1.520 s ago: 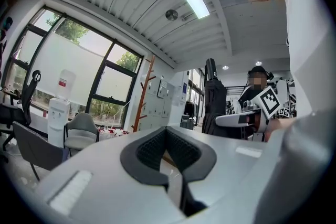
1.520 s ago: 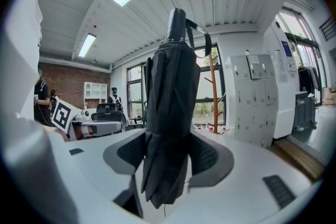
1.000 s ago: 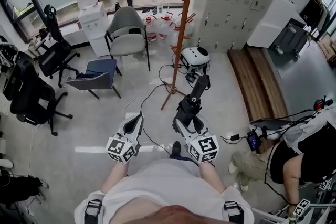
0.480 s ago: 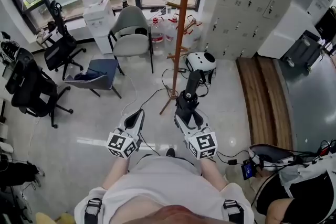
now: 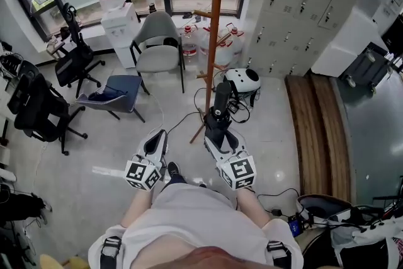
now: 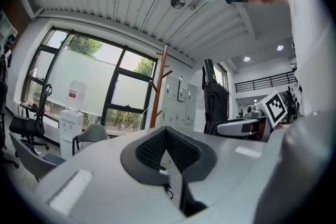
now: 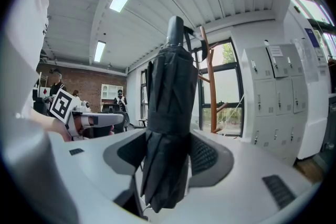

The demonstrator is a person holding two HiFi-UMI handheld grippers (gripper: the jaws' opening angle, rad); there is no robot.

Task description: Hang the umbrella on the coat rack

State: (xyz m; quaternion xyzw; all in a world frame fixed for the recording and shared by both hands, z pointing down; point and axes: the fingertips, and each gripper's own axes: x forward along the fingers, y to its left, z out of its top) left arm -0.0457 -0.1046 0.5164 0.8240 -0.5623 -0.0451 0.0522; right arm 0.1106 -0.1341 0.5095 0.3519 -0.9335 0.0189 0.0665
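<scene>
A folded black umbrella (image 5: 220,108) (image 7: 169,123) stands upright in my right gripper (image 5: 216,133) (image 7: 167,157), whose jaws are shut on its canopy. Its handle end points up toward the wooden coat rack (image 5: 213,28) (image 7: 211,86), which rises just beyond it with several pegs. In the left gripper view the umbrella (image 6: 214,102) shows to the right of the rack (image 6: 156,86). My left gripper (image 5: 155,143) (image 6: 169,150) hangs beside the right one, jaws shut with nothing between them.
A grey chair (image 5: 157,47), a blue seat (image 5: 116,87), black office chairs (image 5: 38,107) and a water dispenser (image 5: 116,16) stand at the left. Water bottles (image 5: 220,47) and a white helmet (image 5: 242,80) sit near the rack's base. Grey lockers (image 5: 302,3) line the right. Cables trail on the floor.
The person has stepped closer to the coat rack; the umbrella in my right gripper now stands nearer its pole. The seated person at the right has slid out of view.
</scene>
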